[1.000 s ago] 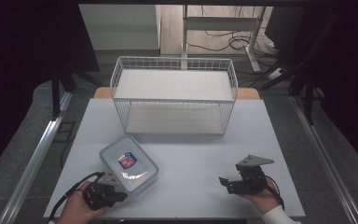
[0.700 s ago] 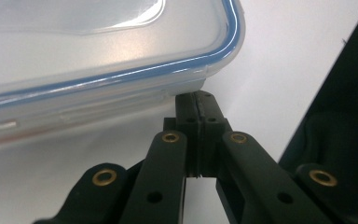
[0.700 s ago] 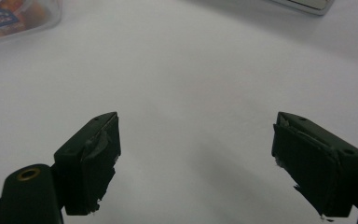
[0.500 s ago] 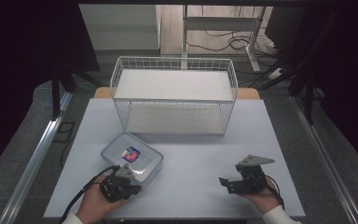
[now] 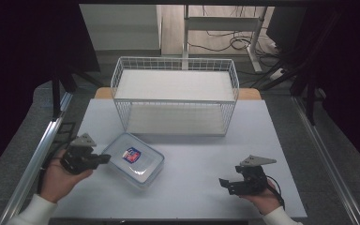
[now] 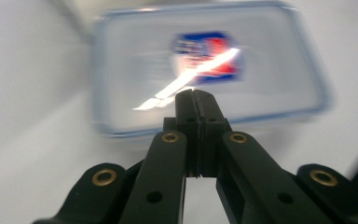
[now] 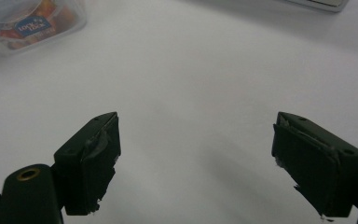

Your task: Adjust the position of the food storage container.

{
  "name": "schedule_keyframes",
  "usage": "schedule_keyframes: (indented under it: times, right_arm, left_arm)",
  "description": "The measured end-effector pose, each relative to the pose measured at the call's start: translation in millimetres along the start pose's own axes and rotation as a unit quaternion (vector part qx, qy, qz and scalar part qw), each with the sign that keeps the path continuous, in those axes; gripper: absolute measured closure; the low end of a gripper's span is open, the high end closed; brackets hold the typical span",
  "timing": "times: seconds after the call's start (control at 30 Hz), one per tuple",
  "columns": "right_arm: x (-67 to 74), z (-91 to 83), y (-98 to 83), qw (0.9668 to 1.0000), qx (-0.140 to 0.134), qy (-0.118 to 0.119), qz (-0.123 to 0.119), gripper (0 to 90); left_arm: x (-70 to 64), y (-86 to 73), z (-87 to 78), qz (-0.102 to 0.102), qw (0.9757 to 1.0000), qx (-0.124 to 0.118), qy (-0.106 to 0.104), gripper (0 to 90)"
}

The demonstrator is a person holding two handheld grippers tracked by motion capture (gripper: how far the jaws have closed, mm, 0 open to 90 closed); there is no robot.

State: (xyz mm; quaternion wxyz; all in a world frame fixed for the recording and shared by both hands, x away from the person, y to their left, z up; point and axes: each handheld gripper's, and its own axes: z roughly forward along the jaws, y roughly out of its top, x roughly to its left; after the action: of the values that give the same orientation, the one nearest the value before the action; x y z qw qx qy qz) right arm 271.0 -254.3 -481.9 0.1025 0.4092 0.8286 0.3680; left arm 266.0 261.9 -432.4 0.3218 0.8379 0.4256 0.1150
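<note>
I see the tabletop (image 5: 187, 197), white and wide, with the wire basket (image 5: 176, 101) standing at the middle of its far edge, long side running parallel to that edge.

Next in size is the clear container (image 5: 133, 159), a shallow lidded box with a red and blue label on its lid. It lies flat on the left half of the tabletop, nearer the near edge than the far one, well apart from the basket's near wall. Its long axis runs on a diagonal, from far-left toward near-right, so one short end points at the left end of the basket and the other at the middle of the near edge.

My left gripper (image 5: 104, 159) sits in the left hand (image 5: 58, 176) just beside the container's left short end, held roughly level and pointing right at it; I cannot tell whether the tips touch the rim. In the left gripper view the jaws are pressed together with nothing between them, and the blurred lid lies just beyond them.

My right gripper (image 5: 225, 183) rests in the right hand (image 5: 262, 199) near the tabletop's near right corner, pointing left, well apart from the container. Its jaws stand wide with only bare tabletop between them.
</note>
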Motion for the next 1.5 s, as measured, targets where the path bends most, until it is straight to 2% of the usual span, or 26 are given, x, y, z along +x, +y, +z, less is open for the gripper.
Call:
schedule_keyframes:
  times: [0.03, 0.13, 0.17, 0.3, 0.53, 0.63, 0.83, 0.9, 0.93, 1.03, 1.13, 1.17, 1.33, 1.47, 1.5]
  right_arm:
    - [-0.3, -0.1, 0.0, 1.0000, 0.001, -0.001, 0.000, 15.5]
    - [-1.0, 0.4, -0.7, 1.0000, 0.002, -0.001, 0.000, 15.6]
    - [-1.0, 0.4, -0.7, 1.0000, 0.002, -0.001, 0.000, 15.6]
    - [-2.6, -0.3, -1.7, 1.0000, 0.001, -0.003, 0.002, 15.5]
    - [-3.5, -0.2, -3.0, 1.0000, 0.004, -0.007, 0.004, 15.6]
    - [-3.2, -0.3, -3.0, 1.0000, 0.005, -0.008, 0.002, 15.5]
    - [-3.6, 0.6, -3.0, 0.9999, 0.006, -0.008, 0.003, 15.6]
    - [-3.6, 0.9, -2.9, 0.9999, 0.007, -0.008, 0.003, 15.5]
    - [-3.5, 0.8, -2.7, 0.9999, 0.008, -0.009, 0.003, 15.5]
    - [-3.3, 1.1, -2.1, 0.9999, 0.008, -0.008, 0.002, 15.5]
    - [-3.3, 1.4, -2.0, 0.9999, 0.007, -0.008, 0.004, 15.6]
    - [-3.3, 1.7, -1.9, 0.9999, 0.008, -0.009, 0.002, 15.5]
    - [-2.9, 2.0, -1.9, 0.9999, 0.009, -0.008, 0.002, 15.5]
    - [-3.4, 1.4, -2.1, 0.9999, 0.008, -0.009, 0.003, 15.5]
    - [-3.9, 0.7, -2.0, 0.9999, 0.007, -0.009, 0.003, 15.5]
  left_arm:
    - [8.4, 1.5, 1.2, -0.001, 0.9999, 0.004, 0.009, 89.7]
    - [31.1, 3.9, 11.4, -0.019, 0.9995, 0.018, 0.017, 89.7]
    - [31.1, 3.9, 11.4, -0.019, 0.9995, 0.018, 0.017, 89.7]
    - [54.9, 6.2, 31.5, -0.027, 0.9987, 0.039, 0.018, 89.7]
    - [65.6, 6.3, 50.1, -0.031, 0.9975, 0.062, 0.014, 89.8]
    - [71.1, 1.0, 59.2, -0.042, 0.9964, 0.073, 0.011, 89.8]
    - [72.5, -5.5, 60.4, -0.050, 0.9959, 0.074, 0.007, 89.9]
    - [72.7, -6.3, 59.6, -0.047, 0.9957, 0.079, 0.005, 89.9]
    - [71.6, -7.3, 59.3, -0.050, 0.9957, 0.078, 0.000, 89.9]
    - [65.8, -8.9, 58.6, -0.040, 0.9958, 0.083, 0.002, 89.9]
    - [62.2, -9.5, 59.7, -0.044, 0.9960, 0.078, -0.006, 89.9]
    - [58.4, -9.2, 60.9, -0.041, 0.9959, 0.079, -0.014, 89.8]
    - [45.7, -7.7, 64.1, -0.027, 0.9960, 0.082, -0.024, 89.8]
    - [29.9, -6.3, 68.1, -0.014, 0.9959, 0.079, -0.042, 89.8]
    - [22.4, -5.3, 70.5, -0.008, 0.9955, 0.079, -0.051, 89.7]
